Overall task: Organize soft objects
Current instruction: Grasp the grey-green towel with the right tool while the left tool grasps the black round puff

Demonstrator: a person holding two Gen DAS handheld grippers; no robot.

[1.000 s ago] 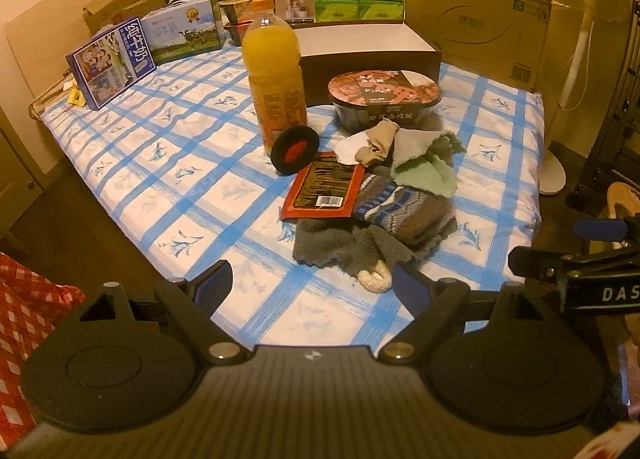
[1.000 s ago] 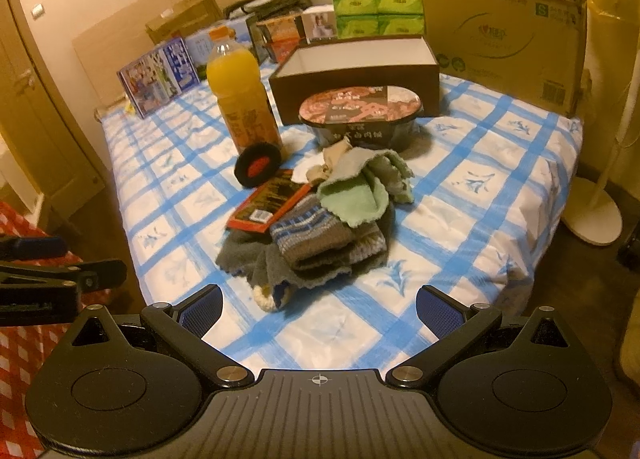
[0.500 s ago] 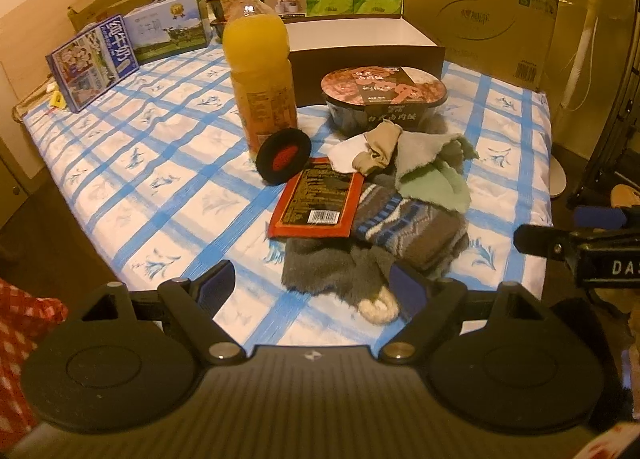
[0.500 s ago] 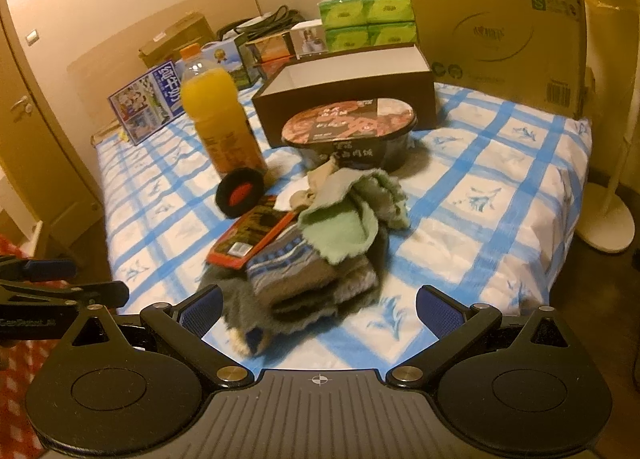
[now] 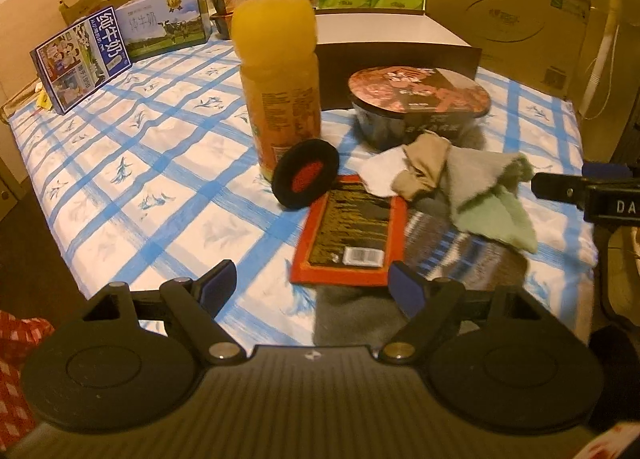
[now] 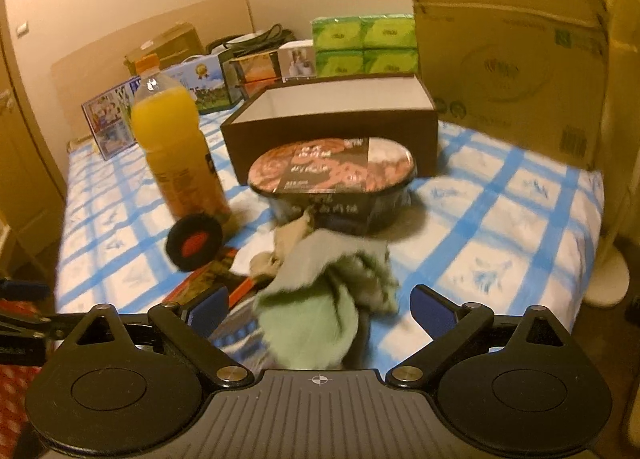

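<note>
Both views are lit dimly by warm, yellowish indoor light, and a strong orange cast is given to everything. Soft shadows are cast beside the juice bottle [image 5: 278, 59] and noodle bowl [image 6: 334, 183]. Straight lines are bent by fisheye distortion, and corners are darkened. The right wrist view is smeared by motion blur, especially the green cloth [image 6: 316, 323].

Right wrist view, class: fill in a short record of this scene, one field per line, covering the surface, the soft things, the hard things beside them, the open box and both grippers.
surface: bed sheet, blue check
soft things: green cloth on a heap with a tan sock and a striped knit piece
hard things: juice bottle, noodle bowl, red packet
open box: brown box behind the bowl
right gripper: open, around the green cloth
left gripper: open, near the packet
</note>
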